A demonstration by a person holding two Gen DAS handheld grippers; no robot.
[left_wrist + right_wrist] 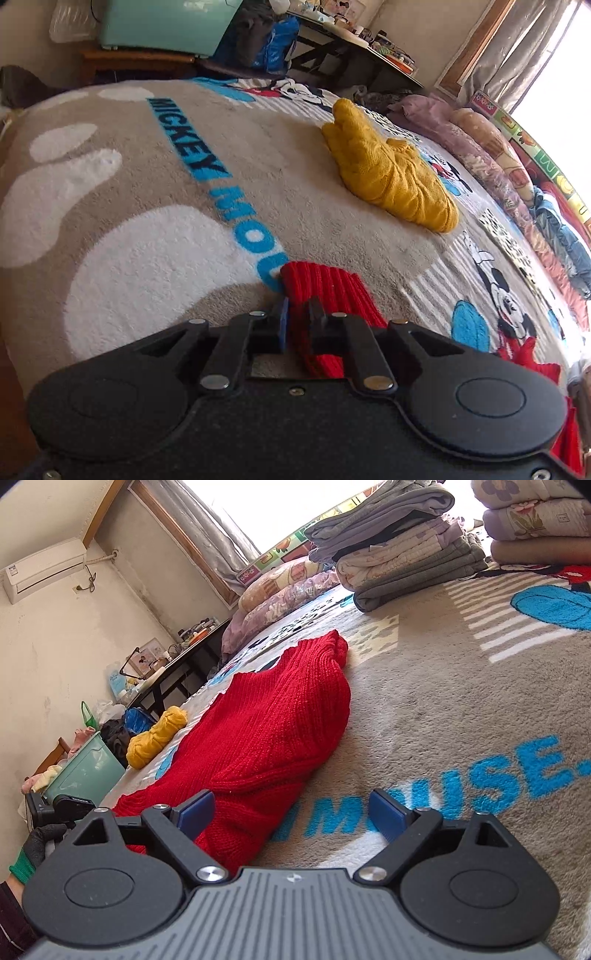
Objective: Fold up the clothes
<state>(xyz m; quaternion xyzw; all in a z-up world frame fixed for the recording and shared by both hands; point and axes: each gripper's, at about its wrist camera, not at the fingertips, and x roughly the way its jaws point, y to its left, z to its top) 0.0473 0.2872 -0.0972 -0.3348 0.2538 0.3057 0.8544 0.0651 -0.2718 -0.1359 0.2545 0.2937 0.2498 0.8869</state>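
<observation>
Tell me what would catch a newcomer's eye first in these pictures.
The red sweater stands out most, spread on the Mickey Mouse blanket, with the left hand-held gripper shut on its ribbed end. Next comes the yellow sweater, bunched farther up the bed. The right hand-held gripper is open beside the red sweater, with a stack of folded bedding beyond.

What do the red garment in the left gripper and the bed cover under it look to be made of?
Red ribbed sweater: looks like chunky knit yarn, wool or acrylic, matte, with raised rib rows visible. Grey cartoon-print blanket: probably plush fleece or terry, its fuzzy nap showing short fibres. The left gripper is pinching the sweater's cuff.
</observation>
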